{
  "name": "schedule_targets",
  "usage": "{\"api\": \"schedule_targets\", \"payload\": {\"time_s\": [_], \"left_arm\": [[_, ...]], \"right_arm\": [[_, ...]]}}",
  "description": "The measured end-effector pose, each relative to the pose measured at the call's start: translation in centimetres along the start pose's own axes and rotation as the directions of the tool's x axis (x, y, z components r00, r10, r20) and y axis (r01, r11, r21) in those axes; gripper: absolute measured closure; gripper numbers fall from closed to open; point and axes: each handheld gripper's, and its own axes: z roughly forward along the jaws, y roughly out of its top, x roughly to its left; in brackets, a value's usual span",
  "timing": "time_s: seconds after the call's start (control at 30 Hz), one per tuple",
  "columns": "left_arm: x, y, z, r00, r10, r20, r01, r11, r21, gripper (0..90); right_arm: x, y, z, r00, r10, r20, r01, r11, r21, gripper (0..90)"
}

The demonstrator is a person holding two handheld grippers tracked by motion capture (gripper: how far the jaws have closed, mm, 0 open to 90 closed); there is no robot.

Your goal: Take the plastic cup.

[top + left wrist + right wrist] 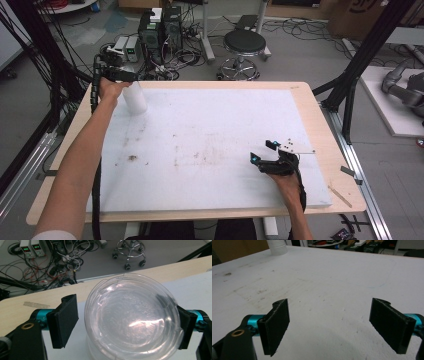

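A stack of clear plastic cups stands at the far left corner of the white foam board. In the left gripper view I look down into the top cup, which sits between the two black pads of my left gripper. The left pad stands a small gap away from the rim, while the right pad sits against the cup's far side. From the high view, the left gripper reaches the stack from the left. My right gripper rests open and empty at the board's right front, its pads wide apart. The stack shows far off in that view.
Small dark bits and a thin strip lie just beyond the right gripper. The board rests on a wooden table. Past the far edge are a stool, power supplies and tangled cables on the floor.
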Motion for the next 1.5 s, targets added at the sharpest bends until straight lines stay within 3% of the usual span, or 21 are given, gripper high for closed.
{"api": "schedule_targets", "payload": {"time_s": [0.73,1.5], "left_arm": [[-0.39,-0.05,0.37,1.0000,0.006,0.002,-0.006,0.9998,0.018,35.2],[-0.42,0.17,-0.12,1.0000,-0.001,-0.002,0.001,1.0000,0.005,36.7]], "right_arm": [[-0.06,-0.03,-0.07,1.0000,0.006,0.006,-0.006,1.000,-0.009,16.6],[-0.05,-0.01,-0.02,0.9999,0.002,0.012,-0.002,1.000,-0.006,16.6]]}}
